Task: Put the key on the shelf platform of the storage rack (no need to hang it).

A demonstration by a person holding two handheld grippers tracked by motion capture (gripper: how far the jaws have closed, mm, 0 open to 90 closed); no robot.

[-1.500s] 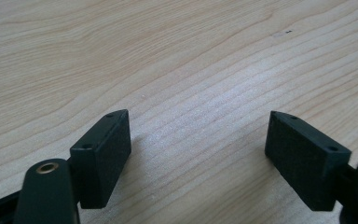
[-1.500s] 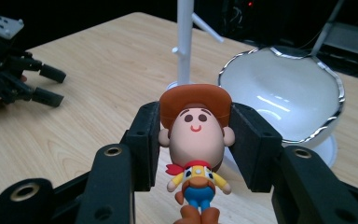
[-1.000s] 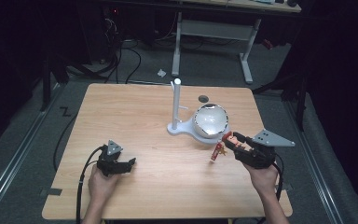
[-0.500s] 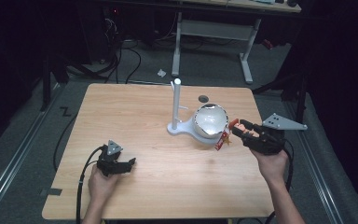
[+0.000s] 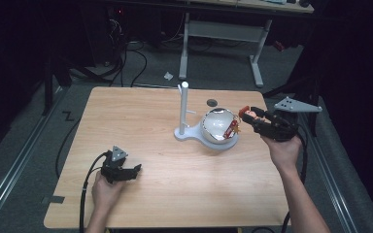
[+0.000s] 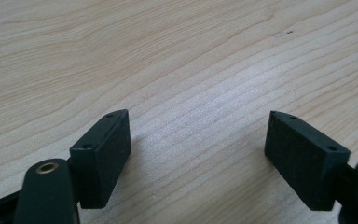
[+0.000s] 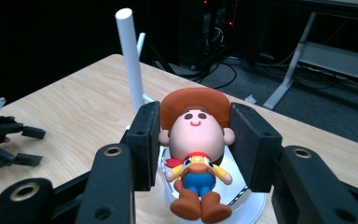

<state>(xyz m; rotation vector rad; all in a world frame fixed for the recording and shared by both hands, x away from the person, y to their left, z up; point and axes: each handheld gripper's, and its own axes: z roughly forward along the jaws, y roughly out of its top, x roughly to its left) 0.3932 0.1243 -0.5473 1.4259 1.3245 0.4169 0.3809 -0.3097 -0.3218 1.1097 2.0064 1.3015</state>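
A small cowboy toy figure (image 7: 196, 140) with a brown hat and a red and yellow shirt is clamped by its head in my right gripper (image 7: 196, 144), which is shut on it. In the high view this gripper (image 5: 250, 116) holds the toy (image 5: 246, 112) in the air at the right rim of a shiny bowl (image 5: 217, 125). The bowl rests on the base of a white stand with an upright post (image 5: 184, 109). My left gripper (image 5: 135, 171) lies low at the table's front left, open, with bare wood between its fingers (image 6: 103, 154).
A small dark round spot (image 5: 212, 102) marks the table behind the bowl. Desk legs and cables are on the floor beyond the far edge. In the right gripper view the white post (image 7: 130, 56) rises behind the toy and the left gripper (image 7: 4, 140) lies far left.
My right gripper has carried the toy up and away from the person, from the table's right side to the bowl's right rim. The left gripper has stayed put.
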